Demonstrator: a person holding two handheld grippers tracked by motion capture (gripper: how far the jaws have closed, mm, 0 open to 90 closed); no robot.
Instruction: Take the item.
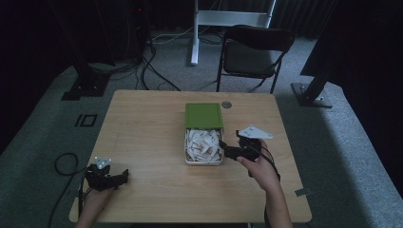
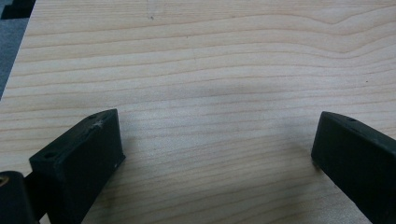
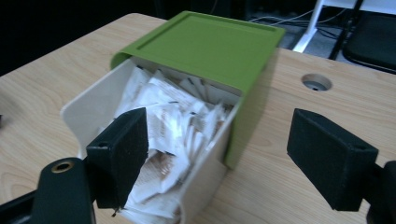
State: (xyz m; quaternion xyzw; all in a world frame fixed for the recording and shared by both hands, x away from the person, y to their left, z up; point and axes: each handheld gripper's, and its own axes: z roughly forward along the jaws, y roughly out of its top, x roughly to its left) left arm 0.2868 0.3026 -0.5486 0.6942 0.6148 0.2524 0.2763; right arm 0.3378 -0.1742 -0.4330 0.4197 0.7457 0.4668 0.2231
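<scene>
Sitting mid-frame, one box [image 1: 204,160] of many paper packets [image 1: 203,145], one green lid [image 1: 204,115]; two grippers, right gripper [image 1: 227,151] and left gripper [image 1: 124,176], both spread, empty.

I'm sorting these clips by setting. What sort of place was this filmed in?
Probably a lab or studio set up for recording, not a home. A bare wooden table stands on grey carpet among dark curtains, with black stand bases, loose cables on the floor and a folding chair behind it.

Left gripper [image 2: 217,154] jaws wide apart — bare wooden table [image 2: 210,60] between
</scene>
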